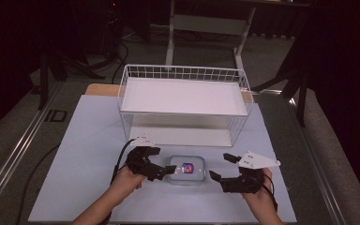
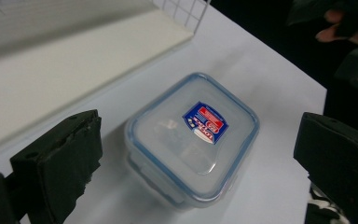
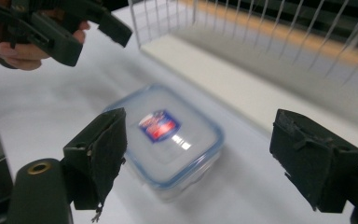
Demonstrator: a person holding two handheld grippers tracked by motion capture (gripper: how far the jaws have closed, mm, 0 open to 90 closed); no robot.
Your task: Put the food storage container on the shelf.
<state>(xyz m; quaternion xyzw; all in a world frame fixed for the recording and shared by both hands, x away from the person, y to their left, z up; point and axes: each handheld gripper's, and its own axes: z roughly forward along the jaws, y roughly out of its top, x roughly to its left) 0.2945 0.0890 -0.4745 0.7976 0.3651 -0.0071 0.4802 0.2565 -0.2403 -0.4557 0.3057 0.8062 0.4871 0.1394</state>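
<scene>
A clear lidded food container (image 1: 186, 169) sits between my grippers: my left gripper (image 1: 165, 170), jaws spread, touches its left side; my right gripper (image 1: 221, 166) gapes just beside it.

It seems to be a lab: a table (image 1: 89, 140) on grey carpet, metal floor rails (image 1: 16, 154), dark curtains, stands and cables.

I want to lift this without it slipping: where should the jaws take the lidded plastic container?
Probably across the body of the lidded plastic container, on two opposite flat side walls just below the blue-edged lid, coming in level from its left or right. It sits upright on the table, and the lid's smooth, slightly domed top offers no hold.
</scene>
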